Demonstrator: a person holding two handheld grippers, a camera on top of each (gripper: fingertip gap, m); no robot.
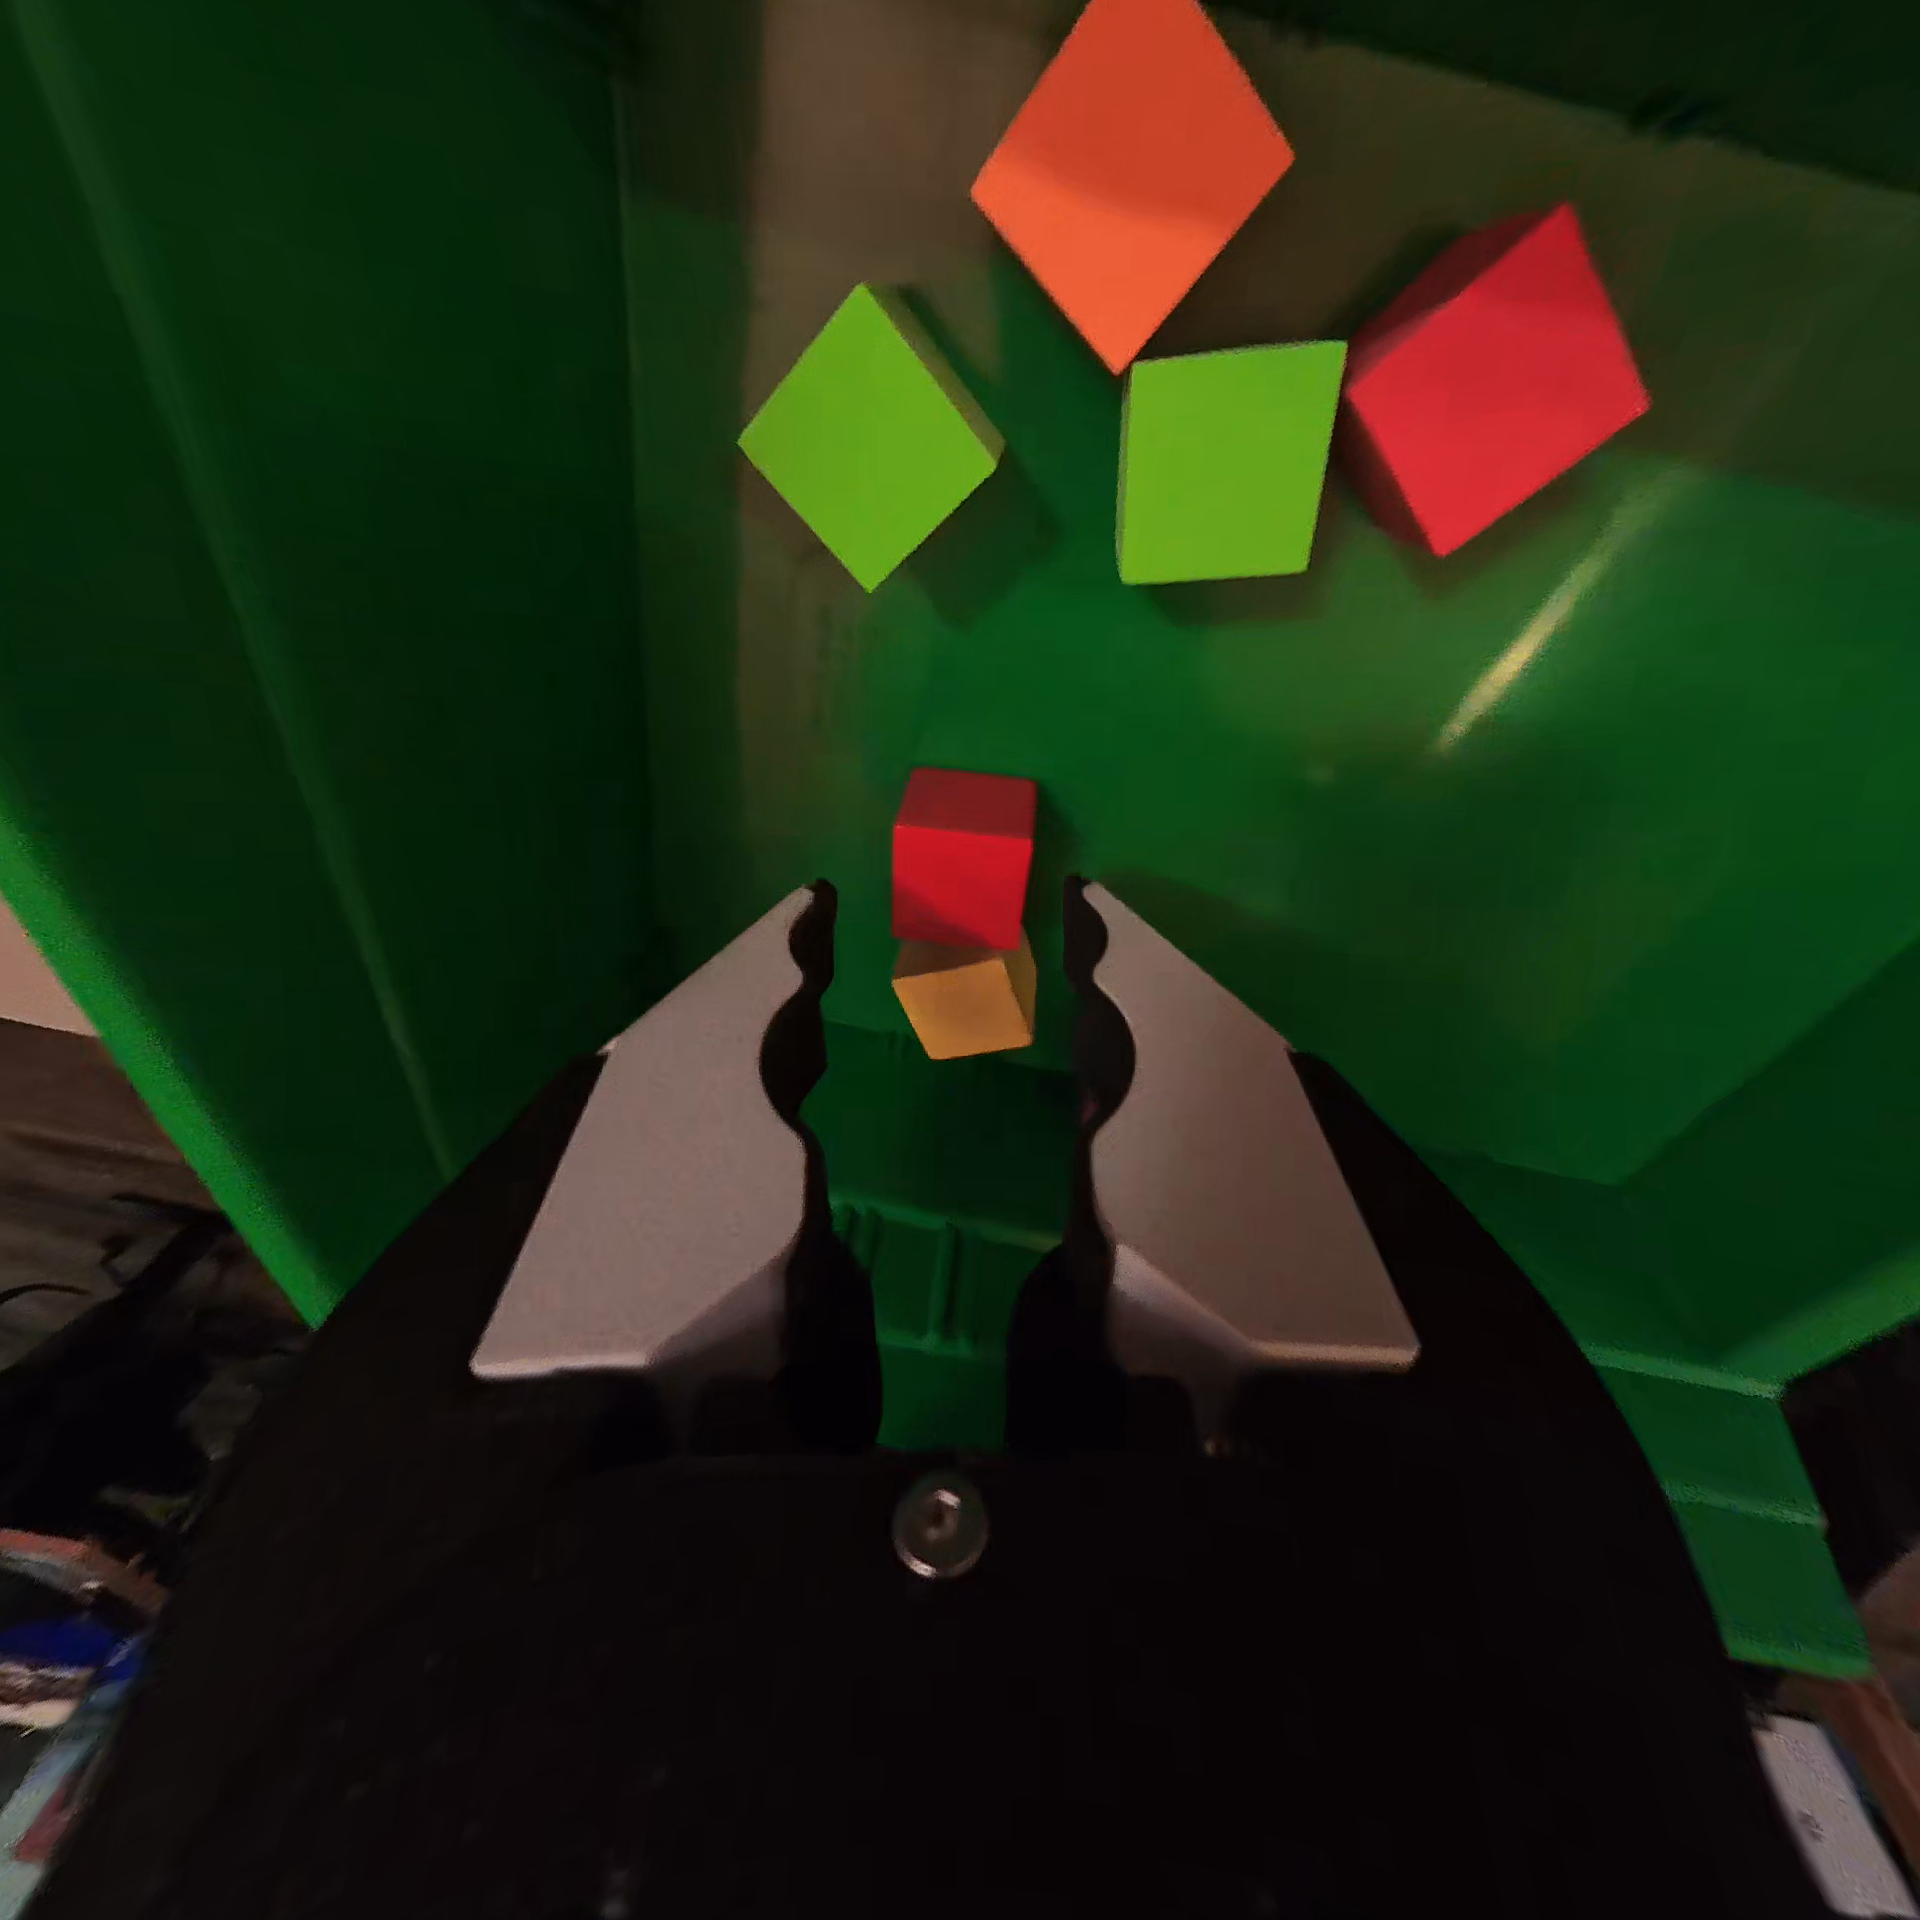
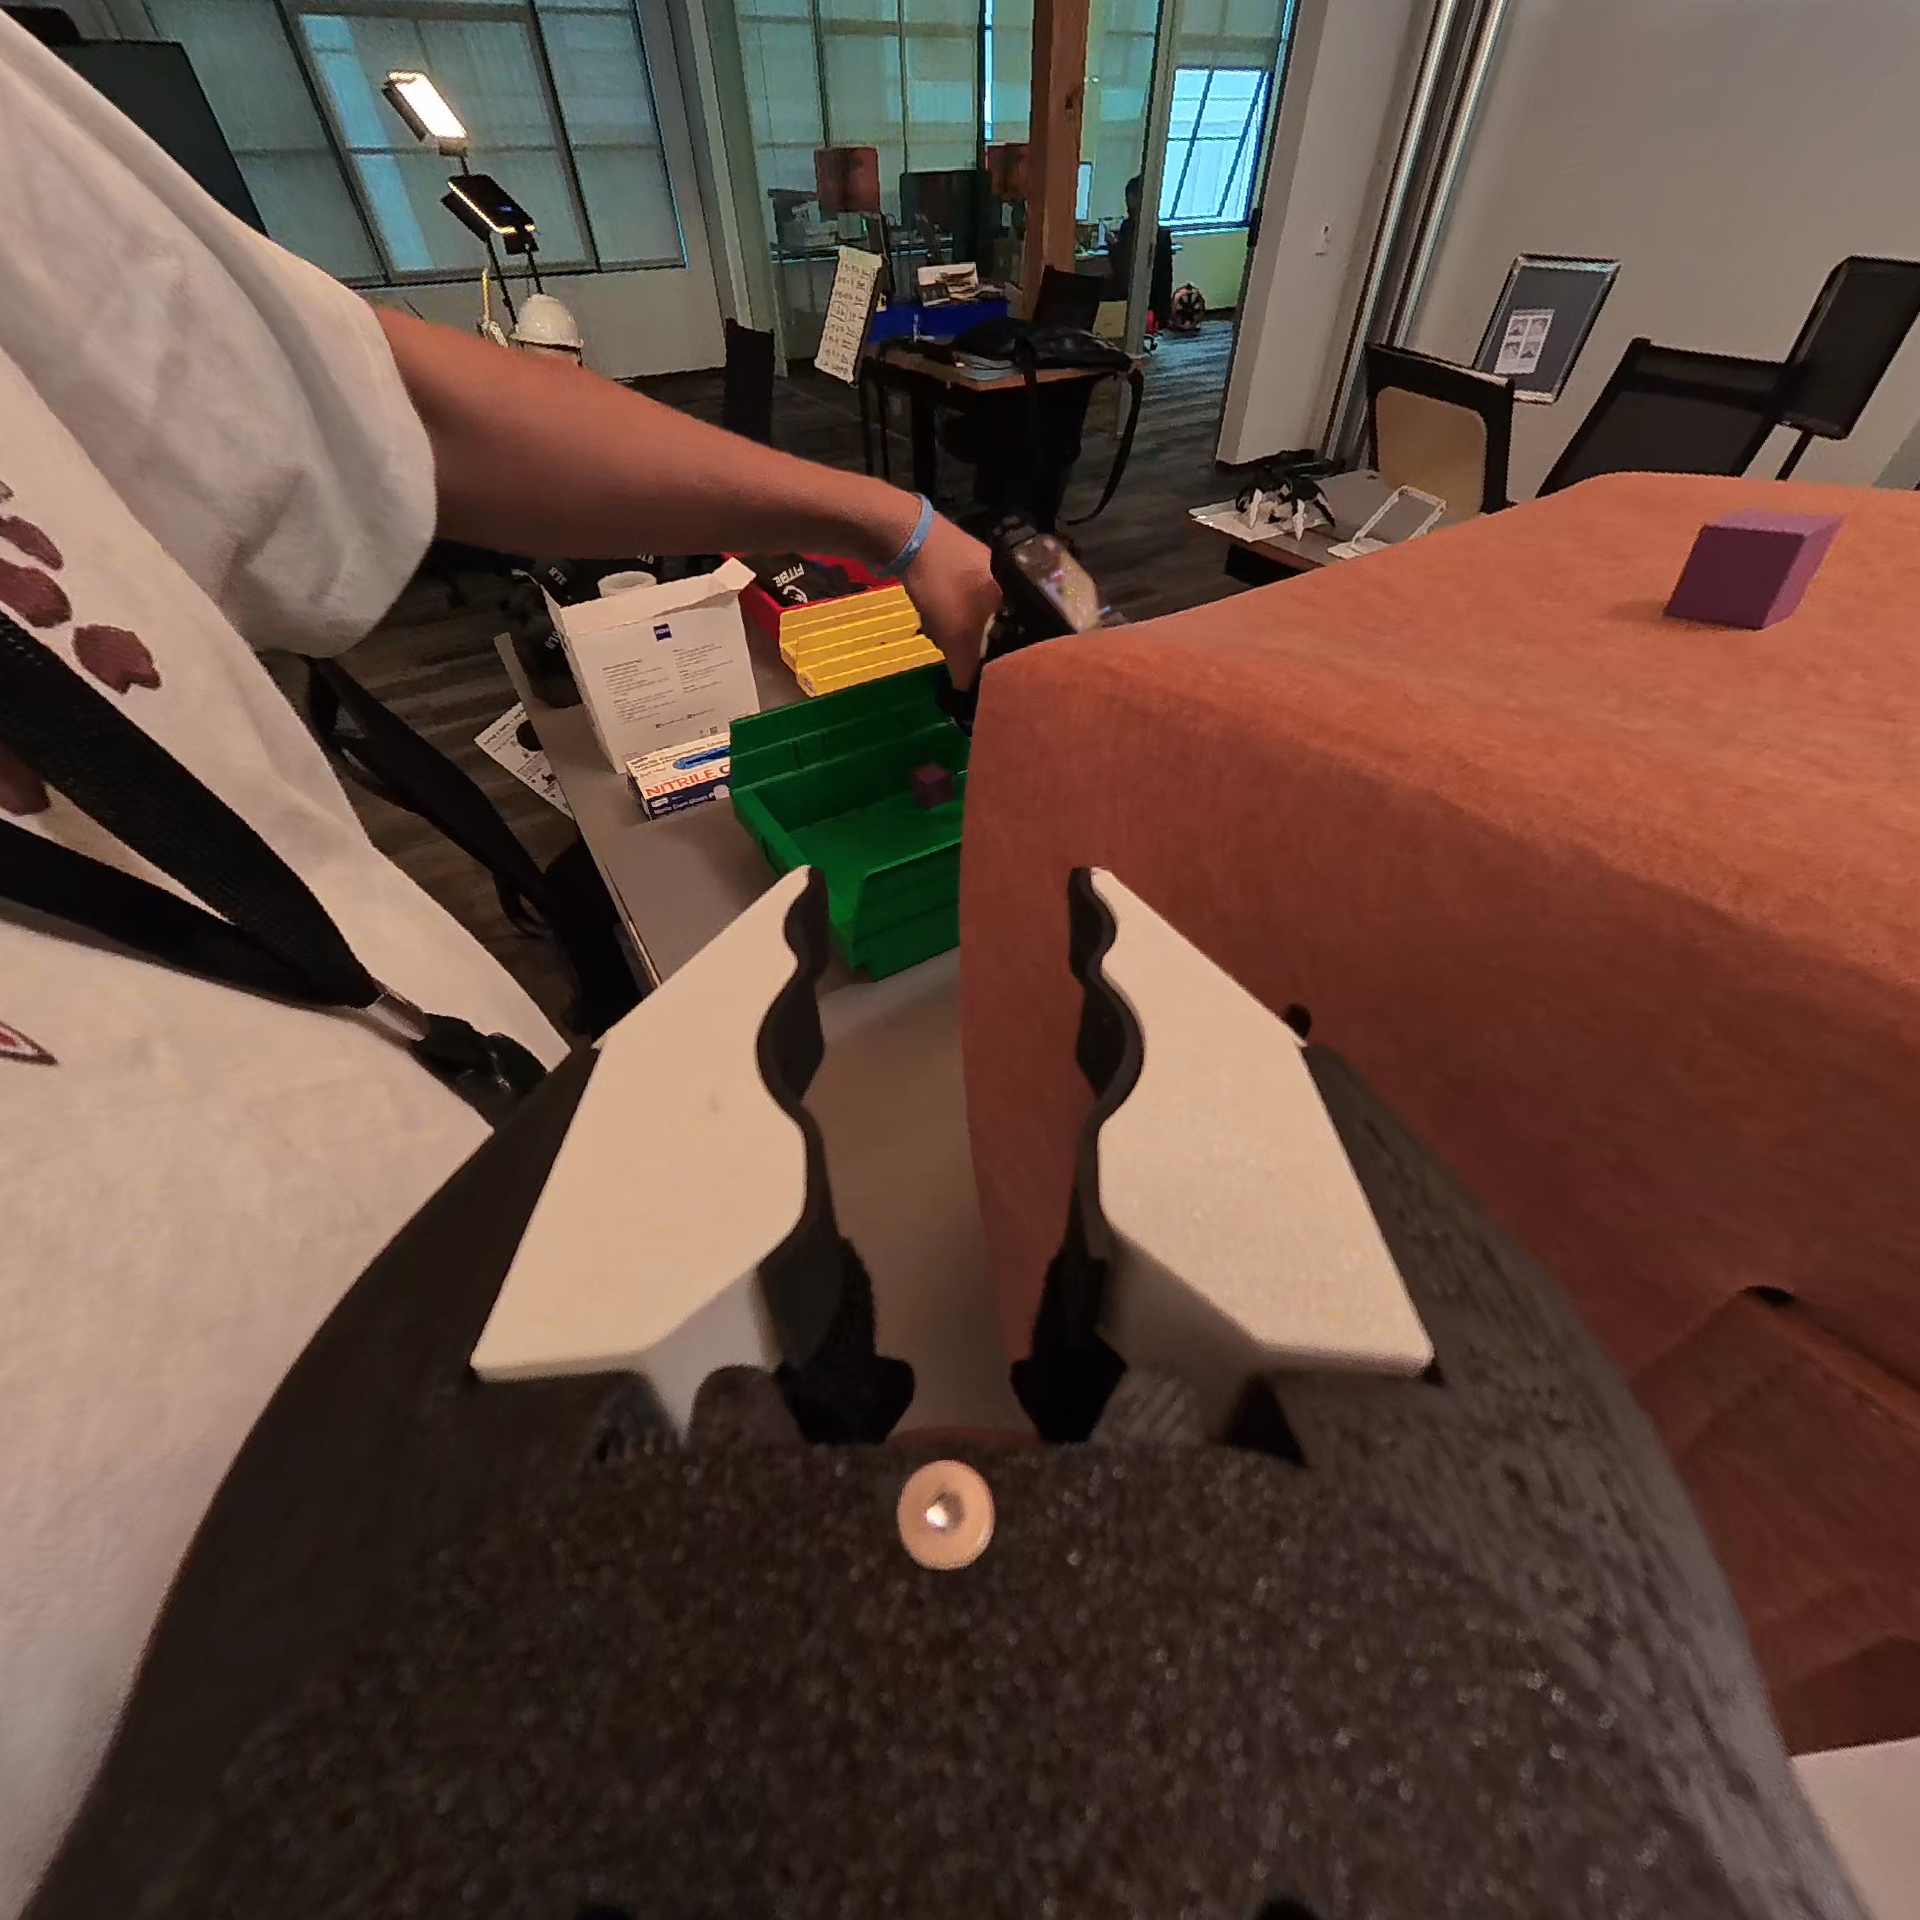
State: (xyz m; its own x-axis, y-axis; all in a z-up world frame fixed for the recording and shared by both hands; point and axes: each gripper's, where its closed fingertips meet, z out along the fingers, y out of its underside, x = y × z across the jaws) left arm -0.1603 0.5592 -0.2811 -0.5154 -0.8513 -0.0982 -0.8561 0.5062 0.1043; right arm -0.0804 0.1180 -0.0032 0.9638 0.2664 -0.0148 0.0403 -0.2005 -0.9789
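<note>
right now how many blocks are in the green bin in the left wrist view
6. Orange block at top, red block right, two lime blocks below, then small red cube and yellow cube between the open left gripper's tips. Others may be hidden.

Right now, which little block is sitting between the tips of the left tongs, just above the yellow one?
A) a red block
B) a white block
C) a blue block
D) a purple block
A: the left wrist view shows a small red block between the open left tongs, touching the yellow block below it in the picture.
</note>
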